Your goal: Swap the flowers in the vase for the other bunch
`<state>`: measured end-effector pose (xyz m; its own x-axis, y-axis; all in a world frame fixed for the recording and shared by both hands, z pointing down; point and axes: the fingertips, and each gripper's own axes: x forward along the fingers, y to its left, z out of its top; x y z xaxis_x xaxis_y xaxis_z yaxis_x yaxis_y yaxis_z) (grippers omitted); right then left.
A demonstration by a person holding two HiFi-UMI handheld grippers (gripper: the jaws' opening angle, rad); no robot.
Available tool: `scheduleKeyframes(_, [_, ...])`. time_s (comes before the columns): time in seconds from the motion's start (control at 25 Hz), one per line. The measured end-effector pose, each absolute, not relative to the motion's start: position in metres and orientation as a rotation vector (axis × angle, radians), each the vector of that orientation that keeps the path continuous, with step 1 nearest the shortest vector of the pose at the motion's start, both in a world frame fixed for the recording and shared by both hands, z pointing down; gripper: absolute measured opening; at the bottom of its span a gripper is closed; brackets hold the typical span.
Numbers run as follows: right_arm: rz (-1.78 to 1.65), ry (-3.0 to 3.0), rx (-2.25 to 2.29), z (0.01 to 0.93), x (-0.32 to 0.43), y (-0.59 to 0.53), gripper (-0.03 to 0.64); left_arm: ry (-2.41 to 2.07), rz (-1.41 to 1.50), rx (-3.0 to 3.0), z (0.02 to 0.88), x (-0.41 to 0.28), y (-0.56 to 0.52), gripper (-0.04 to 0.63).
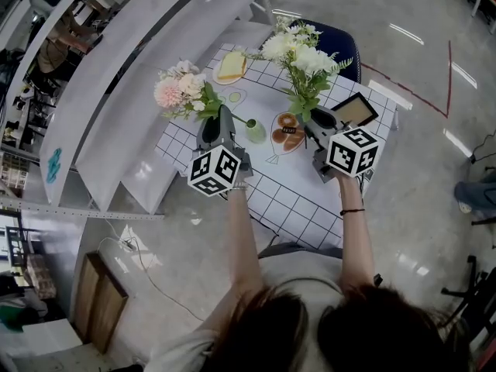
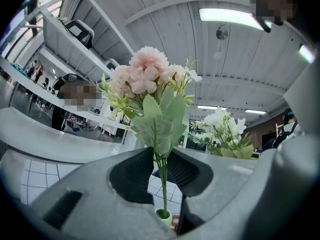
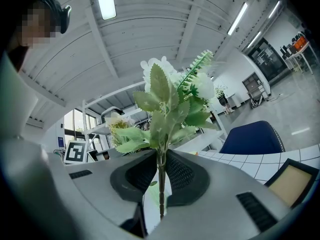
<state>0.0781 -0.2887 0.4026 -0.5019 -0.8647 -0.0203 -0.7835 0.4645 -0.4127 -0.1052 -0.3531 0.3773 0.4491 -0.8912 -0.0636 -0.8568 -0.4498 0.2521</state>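
Observation:
A pink bunch (image 1: 180,87) is clamped by its stems in my left gripper (image 1: 223,115), above the left part of the table (image 1: 302,184). In the left gripper view the jaws (image 2: 160,171) press on the green stems of the pink bunch (image 2: 147,76). The stems run down to the mouth of a small green vase (image 2: 163,216); whether their tips are inside it I cannot tell. That vase (image 1: 255,132) stands between the two grippers. My right gripper (image 1: 312,120) is shut on the stems of a white bunch (image 1: 298,53). In the right gripper view that white bunch (image 3: 172,91) stands upright from the jaws (image 3: 161,171).
A plate of pastries (image 1: 288,132) lies just right of the vase. A plate with a sandwich (image 1: 231,67) sits at the far edge. A picture frame (image 1: 355,109) lies at the right corner, with a blue chair (image 1: 339,43) behind it. Grey shelves (image 1: 132,91) run along the left.

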Motion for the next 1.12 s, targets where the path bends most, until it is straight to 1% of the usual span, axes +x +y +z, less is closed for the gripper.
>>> scheduleKeyframes(0.52, [-0.521,2.508,-1.39,0.399,0.074,-0.285,0.052,-1.586,-0.295,2.477,0.375,-0.12,-0.341,0.089])
scheduleKeyframes(1.12, [-0.545,2.54,-1.343,0.4,0.062,-0.279,0.052,-1.615,-0.216,2.397,0.402,-0.136,-0.324,0.089])
